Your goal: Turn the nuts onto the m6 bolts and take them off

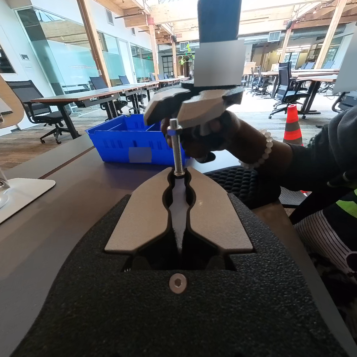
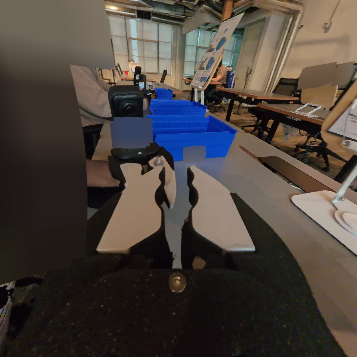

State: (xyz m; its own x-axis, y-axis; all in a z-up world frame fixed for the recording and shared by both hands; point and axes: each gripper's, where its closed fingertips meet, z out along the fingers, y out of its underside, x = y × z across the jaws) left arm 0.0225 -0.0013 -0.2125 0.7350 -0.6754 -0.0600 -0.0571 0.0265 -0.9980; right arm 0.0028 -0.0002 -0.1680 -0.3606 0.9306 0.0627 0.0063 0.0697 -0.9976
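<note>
Between the left hand-held gripper (image 1: 179, 174) pads stands a clamped bolt (image 1: 177, 149).

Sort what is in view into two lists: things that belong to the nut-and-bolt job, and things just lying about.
Job:
- bolt, upright, its head clamped in the left gripper
- nut near the bolt's top
- right gripper at the bolt's top
- blue bin

Lying about:
- white stand base
- traffic cone
- office chairs

bolt (image 1: 177, 148) head hidden in left gripper (image 1: 179, 173), nut (image 1: 174, 128) partly hidden
</note>
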